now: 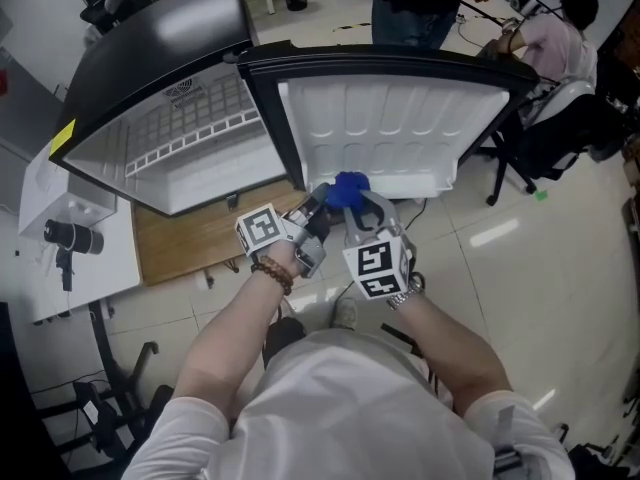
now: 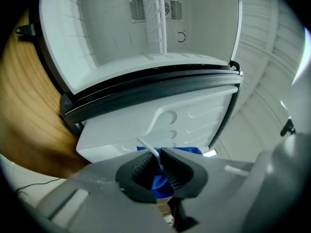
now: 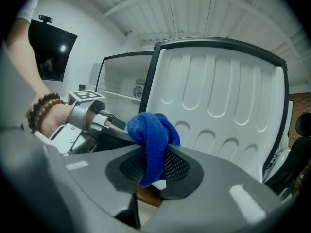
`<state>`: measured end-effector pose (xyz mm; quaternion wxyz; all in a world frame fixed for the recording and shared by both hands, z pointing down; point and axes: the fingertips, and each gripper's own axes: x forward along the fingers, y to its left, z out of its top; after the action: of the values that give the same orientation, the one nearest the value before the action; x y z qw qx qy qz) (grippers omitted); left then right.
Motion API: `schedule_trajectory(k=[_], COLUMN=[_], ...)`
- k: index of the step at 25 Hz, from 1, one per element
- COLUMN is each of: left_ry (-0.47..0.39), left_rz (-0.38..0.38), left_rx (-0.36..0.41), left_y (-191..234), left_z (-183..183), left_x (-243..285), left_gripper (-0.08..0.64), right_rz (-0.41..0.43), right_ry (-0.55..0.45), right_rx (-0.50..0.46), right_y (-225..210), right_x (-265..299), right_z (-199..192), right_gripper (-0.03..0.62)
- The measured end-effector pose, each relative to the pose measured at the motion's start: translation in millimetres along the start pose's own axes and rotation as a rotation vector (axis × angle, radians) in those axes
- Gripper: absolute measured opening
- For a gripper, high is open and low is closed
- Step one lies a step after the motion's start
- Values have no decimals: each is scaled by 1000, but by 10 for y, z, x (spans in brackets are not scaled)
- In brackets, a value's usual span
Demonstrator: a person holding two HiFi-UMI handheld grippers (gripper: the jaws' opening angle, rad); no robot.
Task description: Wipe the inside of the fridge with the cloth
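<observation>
**Soft pile among hard, smooth shells**

The cloth (image 3: 154,130) is seen as fuzzy, matt blue pile. The fridge (image 1: 180,43) is cased in glossy black, and its door lining (image 1: 390,128) is moulded in smooth white plastic. Matt grey plastic and ribbed black pads (image 3: 130,166) are shown on the right hand-held gripper (image 3: 154,152) and the left hand-held gripper (image 2: 159,157), by which a smooth white strip (image 2: 146,145) is pinched. Wood grain is shown on the desk (image 1: 190,238), and a gloss on the floor (image 1: 560,268).

The bunched blue cloth (image 3: 151,135) is held up just before the open, white-lined door of the black fridge (image 1: 165,53)
</observation>
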<state>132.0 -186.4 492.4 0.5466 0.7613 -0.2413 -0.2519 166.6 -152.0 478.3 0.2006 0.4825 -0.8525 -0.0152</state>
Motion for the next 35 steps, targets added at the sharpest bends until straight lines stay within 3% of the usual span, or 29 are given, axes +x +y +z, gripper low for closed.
schedule_trajectory(k=[26, 31, 35], left_ry=[-19, -22, -18], left_rz=[19, 28, 23], left_rx=[-20, -25, -25], left_y=[-47, -50, -50], left_z=[83, 120, 134], left_x=[69, 93, 94], left_gripper=[15, 15, 15], right_rz=[-373, -370, -274], right_ry=[83, 31, -21], right_rx=[66, 93, 98], right_y=[-1871, -1839, -1453], right_x=[-801, -943, -967], right_z=[-610, -434, -219], right_gripper=[67, 67, 67])
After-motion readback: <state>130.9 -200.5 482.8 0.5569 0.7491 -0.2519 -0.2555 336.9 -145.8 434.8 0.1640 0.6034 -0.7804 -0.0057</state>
